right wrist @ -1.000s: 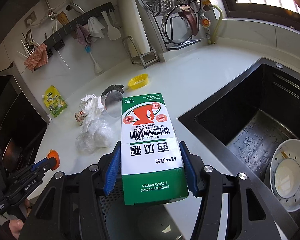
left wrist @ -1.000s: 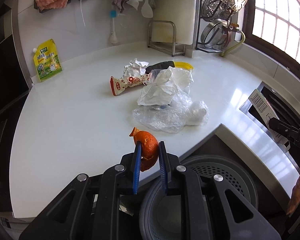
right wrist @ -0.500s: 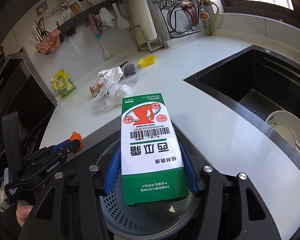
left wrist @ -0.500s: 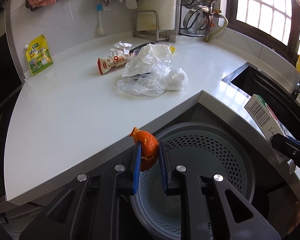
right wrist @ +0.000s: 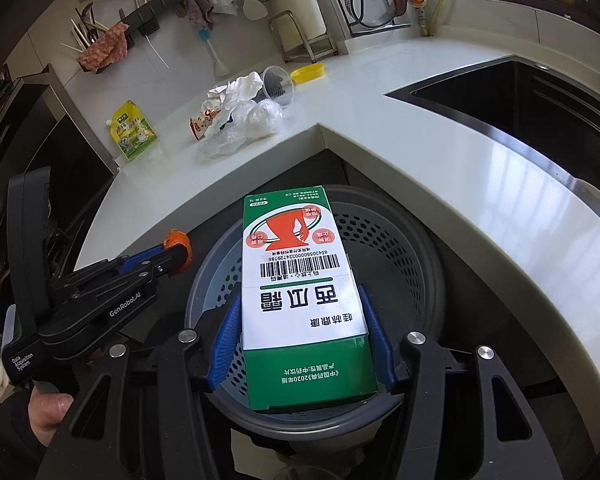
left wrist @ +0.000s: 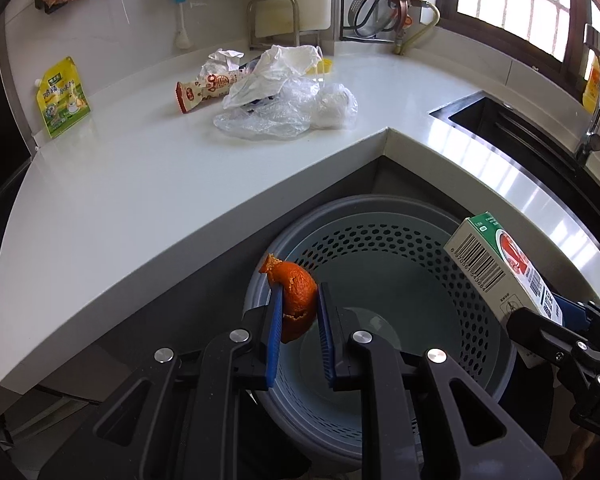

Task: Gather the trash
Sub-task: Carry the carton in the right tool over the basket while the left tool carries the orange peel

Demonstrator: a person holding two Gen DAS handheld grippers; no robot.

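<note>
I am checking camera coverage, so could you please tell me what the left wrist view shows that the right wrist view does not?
Only the left wrist view shows the tap and the yellow bottle by the window. Only the right wrist view shows the clear cup lying on its side and the person's hand. Both show the orange peel in the left gripper, the green box in the right gripper, the bin and the plastic bags.

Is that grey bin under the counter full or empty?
Empty, as far as shown: the perforated bin has a bare floor; orange peel and carton are held above it.
</note>
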